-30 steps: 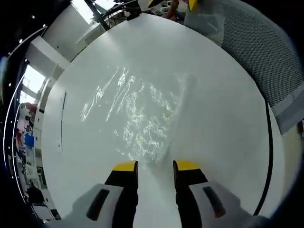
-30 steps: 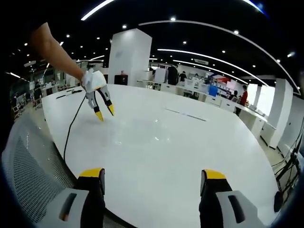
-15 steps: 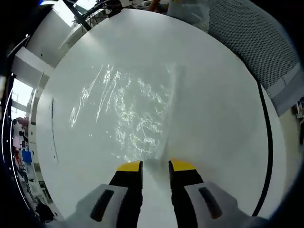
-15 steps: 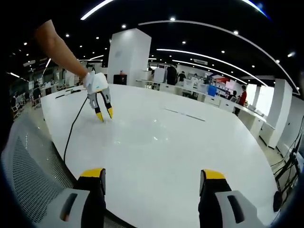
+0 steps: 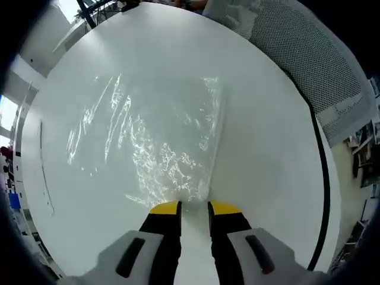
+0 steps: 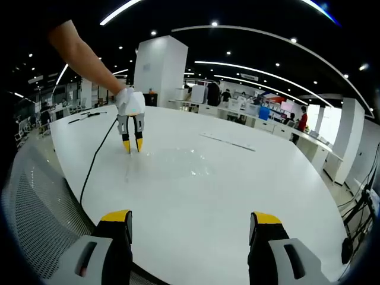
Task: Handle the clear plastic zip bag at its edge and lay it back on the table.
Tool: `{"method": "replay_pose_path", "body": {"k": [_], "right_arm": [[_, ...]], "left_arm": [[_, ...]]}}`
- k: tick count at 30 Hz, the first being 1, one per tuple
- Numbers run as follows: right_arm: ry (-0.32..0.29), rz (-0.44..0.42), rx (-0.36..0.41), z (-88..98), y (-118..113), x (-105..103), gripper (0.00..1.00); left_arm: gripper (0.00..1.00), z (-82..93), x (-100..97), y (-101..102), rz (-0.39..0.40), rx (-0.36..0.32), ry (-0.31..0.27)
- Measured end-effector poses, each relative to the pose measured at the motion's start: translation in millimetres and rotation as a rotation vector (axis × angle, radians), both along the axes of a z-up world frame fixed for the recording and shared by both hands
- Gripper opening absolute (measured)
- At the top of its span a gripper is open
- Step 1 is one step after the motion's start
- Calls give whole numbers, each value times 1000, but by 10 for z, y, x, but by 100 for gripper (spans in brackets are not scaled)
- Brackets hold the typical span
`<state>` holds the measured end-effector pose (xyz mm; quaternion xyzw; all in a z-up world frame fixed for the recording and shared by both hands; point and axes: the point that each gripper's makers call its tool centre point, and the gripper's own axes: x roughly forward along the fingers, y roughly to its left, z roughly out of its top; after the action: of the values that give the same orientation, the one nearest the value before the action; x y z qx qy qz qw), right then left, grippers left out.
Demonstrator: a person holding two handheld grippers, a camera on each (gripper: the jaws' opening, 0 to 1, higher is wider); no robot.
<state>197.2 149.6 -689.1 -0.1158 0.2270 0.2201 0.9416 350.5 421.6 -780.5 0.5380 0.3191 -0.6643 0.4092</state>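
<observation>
While the clear zip bag (image 5: 151, 139) lies flat and crinkled on the white table (image 5: 267, 154), the left gripper (image 5: 193, 207) sits at its near edge w/ yellow-tipped jaws nearly together, a narrow gap left; can't tell if film is pinched betw. them. From the right gripper view, the left gripper (image 6: 131, 145) points down at the bag (image 6: 172, 163), a black cable (image 6: 95, 160) trailing off it. Right gripper (image 6: 190, 218) hovers near the table edge, jaws wide apart, holding nothing, well apart from the bag. Mesh chair back (image 5: 309, 59) beside the table.
</observation>
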Motion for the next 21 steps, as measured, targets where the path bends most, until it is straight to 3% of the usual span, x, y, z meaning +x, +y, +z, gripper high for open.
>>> {"method": "replay_pose_path", "body": {"k": [21], "right_arm": [[1, 1, 9, 7, 11, -3, 79]], "left_arm": [[3, 8, -65, 27, 31, -31, 0]]}}
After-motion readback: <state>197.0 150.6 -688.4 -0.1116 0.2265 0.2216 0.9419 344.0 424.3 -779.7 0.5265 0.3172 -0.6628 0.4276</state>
